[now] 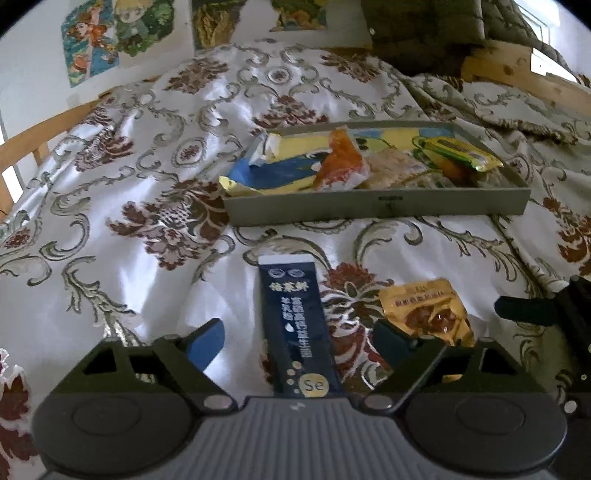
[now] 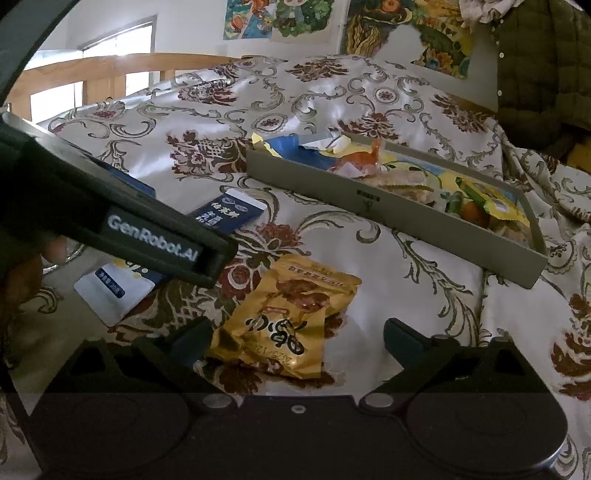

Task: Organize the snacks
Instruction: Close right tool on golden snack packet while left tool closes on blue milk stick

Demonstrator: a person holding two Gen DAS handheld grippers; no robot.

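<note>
A long dark blue snack packet (image 1: 291, 325) lies flat on the floral bedcover, between the fingers of my left gripper (image 1: 299, 343), which stands open with its pads apart from the packet. To its right lies a gold snack packet (image 1: 424, 310). In the right wrist view the gold packet (image 2: 284, 317) sits between the fingers of my right gripper (image 2: 297, 339), open and not pressing on it. Beyond both stands a grey tray (image 1: 376, 206) (image 2: 388, 210) with several snack packets in it. The left gripper's body (image 2: 147, 236) covers the middle of the blue packet (image 2: 229, 212).
Everything rests on a bed with a white, brown-flowered cover (image 1: 147, 166). A wooden bed rail (image 2: 110, 66) runs at the far side, and posters (image 1: 110, 33) hang on the wall. A dark green quilted jacket (image 2: 546, 66) lies behind the tray.
</note>
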